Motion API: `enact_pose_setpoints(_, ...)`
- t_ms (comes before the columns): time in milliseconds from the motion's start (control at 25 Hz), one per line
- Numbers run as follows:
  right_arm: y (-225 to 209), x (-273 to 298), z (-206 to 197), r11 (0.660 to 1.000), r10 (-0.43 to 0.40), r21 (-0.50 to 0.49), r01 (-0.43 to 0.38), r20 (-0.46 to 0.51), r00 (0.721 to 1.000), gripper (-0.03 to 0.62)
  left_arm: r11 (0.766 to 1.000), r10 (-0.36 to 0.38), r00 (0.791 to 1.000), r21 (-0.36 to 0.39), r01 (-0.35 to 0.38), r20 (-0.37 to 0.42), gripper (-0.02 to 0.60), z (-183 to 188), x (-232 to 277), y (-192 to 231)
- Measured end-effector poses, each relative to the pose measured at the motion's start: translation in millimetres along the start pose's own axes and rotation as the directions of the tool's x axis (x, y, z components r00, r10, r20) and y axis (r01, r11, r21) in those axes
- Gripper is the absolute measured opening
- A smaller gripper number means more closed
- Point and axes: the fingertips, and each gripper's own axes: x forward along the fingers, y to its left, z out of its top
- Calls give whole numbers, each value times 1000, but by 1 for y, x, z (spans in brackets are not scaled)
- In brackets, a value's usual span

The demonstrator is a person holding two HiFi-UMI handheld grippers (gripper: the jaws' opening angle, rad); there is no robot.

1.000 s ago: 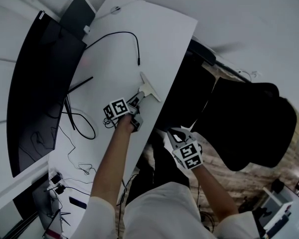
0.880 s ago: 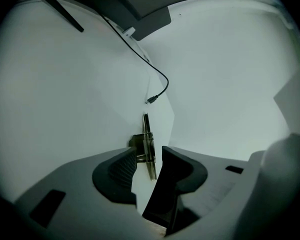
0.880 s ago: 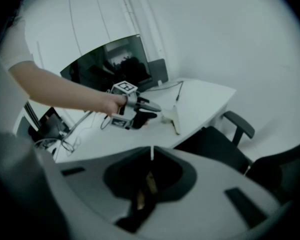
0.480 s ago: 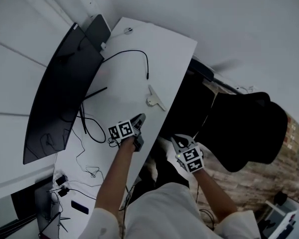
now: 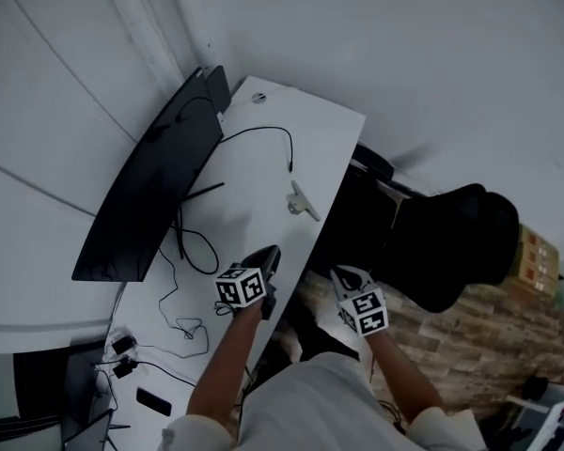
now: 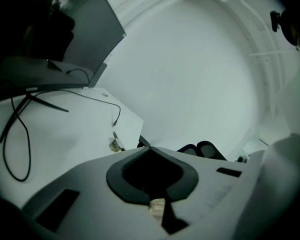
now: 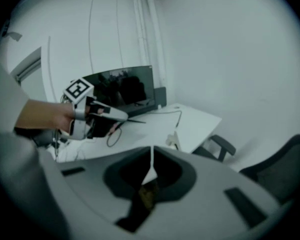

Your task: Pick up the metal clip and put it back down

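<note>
The metal clip (image 5: 302,201) lies on the white tabletop (image 5: 249,167) near its right edge, well apart from both tools. The left tool (image 5: 269,255) has just clenched shut on nothing. The right tool (image 5: 346,276) is clenched too, empty.

Right claw (image 7: 151,151) closed, empty, metal clip (image 7: 172,140) on white desk (image 7: 200,120)

Metal clip (image 6: 115,144) small, blurred; shape unclear.
</note>
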Motion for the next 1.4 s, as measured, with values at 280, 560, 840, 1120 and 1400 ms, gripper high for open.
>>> enact_pose_setpoints(280,47,-44,4,998,-44,-39,46,70,997,37,980,-2,999,198,-7,45,32,-8,-82,-28)
enact_pose_setpoints(560,90,-80,-3,996,-82,-20,85,109,991,37,960,-20,999,279,9,34,32,-37,-148,-44)
enact_pose_setpoints(840,120,-119,-20,994,-111,26,109,142,984,37,955,-87,995,288,71,43,32,-57,-195,-63)
enact_pose_setpoints(1120,135,-164,-48,983,-177,84,165,164,970,37,914,-120,993,392,105,16,32,-78,-217,-90)
enact_pose_setpoints(1400,125,-206,-68,970,-225,128,204,180,957,37,894,-140,990,429,131,-10,32,-100,-223,-119)
